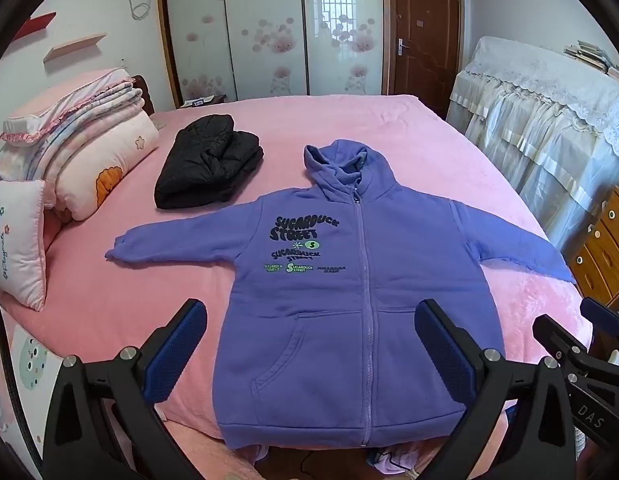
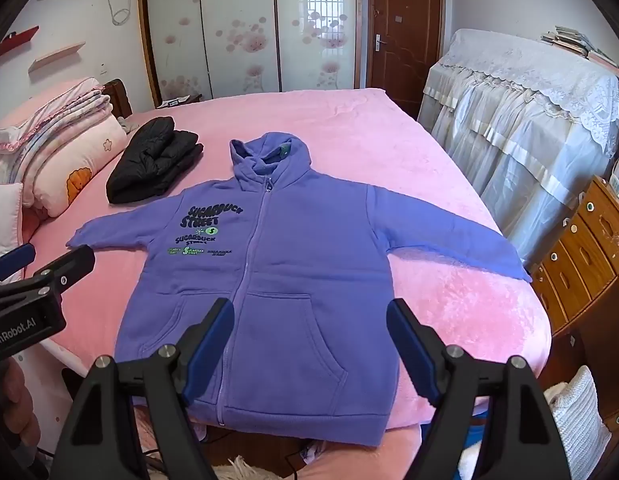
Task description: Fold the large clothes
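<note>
1. The left tool [image 1: 309,344] hangs above the near edge of the bed [image 1: 389,128], tilted downward; its blue-padded fingers [image 1: 177,344] stand wide apart with nothing between them.
2. The right tool [image 2: 309,344] hangs beside it at the same tilt; its fingers [image 2: 409,352] are also apart and hold nothing; neither tool touches cloth.
3. Ahead of and below both tools lies the purple hoodie [image 1: 349,280], face up on the pink bed cover, zipped shut, hood pointing away from the tools, hem nearest them at the bed's edge; both sleeves are spread out sideways, one to each side of the tools.
4. Beyond the left tool, past the hoodie's left sleeve, sits a folded black jacket [image 1: 209,164], apart from the hoodie.
5. Further left of the left tool, a stack of folded quilts [image 1: 89,140] and a pillow [image 1: 19,240] rest at the bed's side.
6. Past the right tool, beyond the bed, stands a wooden dresser [image 2: 589,248].
</note>
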Available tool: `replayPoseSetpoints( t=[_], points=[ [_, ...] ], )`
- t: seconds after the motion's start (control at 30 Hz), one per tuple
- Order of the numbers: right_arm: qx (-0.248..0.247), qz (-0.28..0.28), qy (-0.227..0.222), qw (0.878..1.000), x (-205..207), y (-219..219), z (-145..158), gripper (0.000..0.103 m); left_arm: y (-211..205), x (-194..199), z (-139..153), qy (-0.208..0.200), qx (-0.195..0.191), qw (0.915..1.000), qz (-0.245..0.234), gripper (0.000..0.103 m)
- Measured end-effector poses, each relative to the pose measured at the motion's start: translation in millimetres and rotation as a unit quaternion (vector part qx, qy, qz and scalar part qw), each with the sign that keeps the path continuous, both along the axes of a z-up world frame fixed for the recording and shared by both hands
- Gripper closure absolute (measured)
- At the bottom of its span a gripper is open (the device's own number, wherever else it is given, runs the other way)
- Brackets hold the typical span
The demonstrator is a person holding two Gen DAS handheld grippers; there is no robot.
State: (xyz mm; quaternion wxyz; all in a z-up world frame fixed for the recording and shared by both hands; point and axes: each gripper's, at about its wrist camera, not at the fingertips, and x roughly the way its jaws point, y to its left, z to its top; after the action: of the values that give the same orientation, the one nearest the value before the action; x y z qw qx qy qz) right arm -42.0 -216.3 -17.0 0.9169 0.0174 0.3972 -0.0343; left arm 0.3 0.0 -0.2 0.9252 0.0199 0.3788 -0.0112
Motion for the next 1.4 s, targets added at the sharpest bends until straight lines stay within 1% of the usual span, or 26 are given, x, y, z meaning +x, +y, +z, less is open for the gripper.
replayPoseSetpoints(
  t=[0.1,0.17,0.23,0.37,0.43,0.53,1.0,1.4],
  points=[
    [-0.003,-0.002,-0.006,1.000,-1,-2,3,0.024,0,0,0,0.001,0.001,1.0000,0.000,0.000],
    [0.000,0.001,0.007,1.000,6,-4,1,0.024,-2,-1,-2,0.001,0.005,1.0000,-0.001,0.000],
    [-0.003,0.001,-0.006,1.000,2,-3,2,0.024,-5,-5,-3,0.002,0.004,1.0000,-0.003,0.000],
    [0.000,0.002,-0.001,1.000,3,1,0,0.024,-9,-6,-11,0.007,0.008,0.9999,-0.005,0.000],
    [0.006,0.005,0.002,1.000,5,-6,-1,0.024,-10,-12,-14,0.006,0.008,0.9999,-0.006,0.000],
    [0.007,0.007,0.002,1.000,6,-6,-2,0.024,-18,-4,-18,0.015,0.007,0.9998,-0.012,0.000],
    [0.011,0.009,0.008,1.000,10,-5,-8,0.024,-13,0,-17,0.013,-0.007,0.9996,-0.022,0.000],
    [0.014,0.010,0.010,1.000,11,-3,-9,0.024,-15,1,-17,0.016,-0.012,0.9994,-0.028,0.000]
  ],
)
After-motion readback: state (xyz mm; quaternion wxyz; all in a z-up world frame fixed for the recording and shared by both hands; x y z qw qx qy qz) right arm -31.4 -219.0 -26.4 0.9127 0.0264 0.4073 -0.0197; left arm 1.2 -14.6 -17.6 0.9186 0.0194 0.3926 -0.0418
